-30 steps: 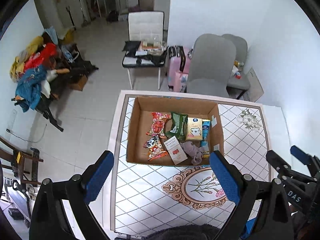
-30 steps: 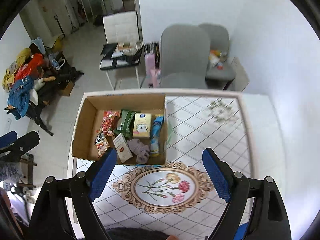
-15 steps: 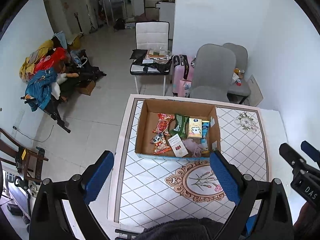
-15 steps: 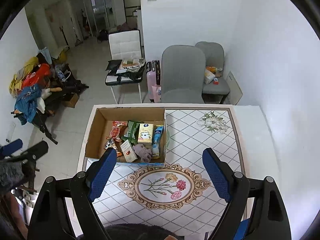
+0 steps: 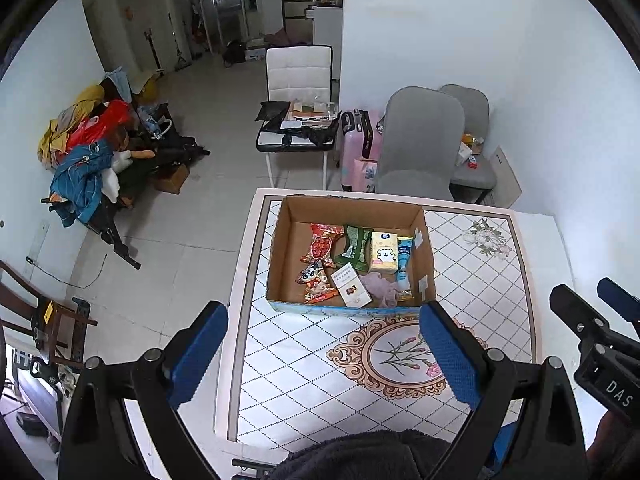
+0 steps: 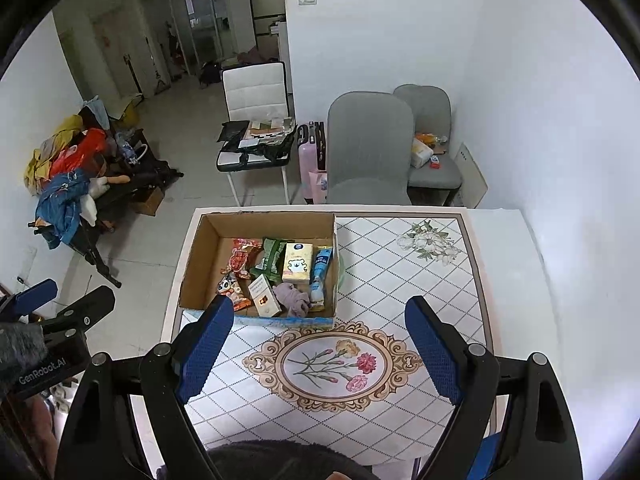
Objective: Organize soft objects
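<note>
A cardboard box [image 5: 289, 220] [image 6: 200, 256] stands on the far left part of the patterned table. Inside lie red snack packets [image 5: 322, 244], a green packet [image 5: 354, 246], a yellow tissue pack [image 5: 383, 252] [image 6: 297, 263], a blue tube [image 5: 403, 260], a white card box [image 5: 352, 285] and a soft mauve cloth [image 5: 380, 289] [image 6: 294, 299]. My left gripper [image 5: 324, 354] is open and empty, high above the table's near left edge. My right gripper [image 6: 318, 346] is open and empty, high above the floral medallion [image 6: 332, 362]. Each gripper shows at the edge of the other's view.
The table [image 5: 480, 280] stands against a white wall on the right. Two grey chairs [image 5: 416, 148] stand behind it, with a pink suitcase [image 5: 356, 144] and a white chair [image 5: 298, 80] holding papers. A pile of clothes [image 5: 84, 152] lies on the floor at far left.
Both grippers have risen and pulled back from the table, so the box looks smaller and more of the room shows. Both stay open and empty.
</note>
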Available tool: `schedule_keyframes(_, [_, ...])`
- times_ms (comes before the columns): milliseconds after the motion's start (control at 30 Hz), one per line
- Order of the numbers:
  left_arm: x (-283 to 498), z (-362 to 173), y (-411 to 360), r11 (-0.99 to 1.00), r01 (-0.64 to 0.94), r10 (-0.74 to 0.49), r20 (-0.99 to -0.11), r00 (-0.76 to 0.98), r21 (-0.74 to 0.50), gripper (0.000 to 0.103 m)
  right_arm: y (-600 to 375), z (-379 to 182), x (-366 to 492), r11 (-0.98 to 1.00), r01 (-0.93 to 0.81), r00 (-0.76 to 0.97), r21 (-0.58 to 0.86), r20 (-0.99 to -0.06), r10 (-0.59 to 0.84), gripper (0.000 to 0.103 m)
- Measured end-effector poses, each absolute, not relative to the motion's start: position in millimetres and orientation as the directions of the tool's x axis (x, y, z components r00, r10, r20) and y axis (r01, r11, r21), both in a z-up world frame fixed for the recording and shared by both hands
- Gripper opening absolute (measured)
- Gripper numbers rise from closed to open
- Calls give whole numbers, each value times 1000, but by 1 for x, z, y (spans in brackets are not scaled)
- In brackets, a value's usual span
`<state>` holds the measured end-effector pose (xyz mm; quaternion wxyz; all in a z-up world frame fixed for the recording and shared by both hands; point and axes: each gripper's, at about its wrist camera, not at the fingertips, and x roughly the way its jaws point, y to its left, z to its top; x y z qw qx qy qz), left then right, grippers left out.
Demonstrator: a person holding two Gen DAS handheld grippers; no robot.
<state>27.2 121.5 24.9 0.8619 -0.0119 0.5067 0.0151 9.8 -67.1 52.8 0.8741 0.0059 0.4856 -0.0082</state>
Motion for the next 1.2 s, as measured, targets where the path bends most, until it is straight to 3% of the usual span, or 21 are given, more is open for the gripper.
schedule_keyframes(1200, [16, 25, 120, 1000, -19, 13, -877, 481, 4, 98, -74, 41, 3, 999, 50, 511, 1, -859, -25, 90])
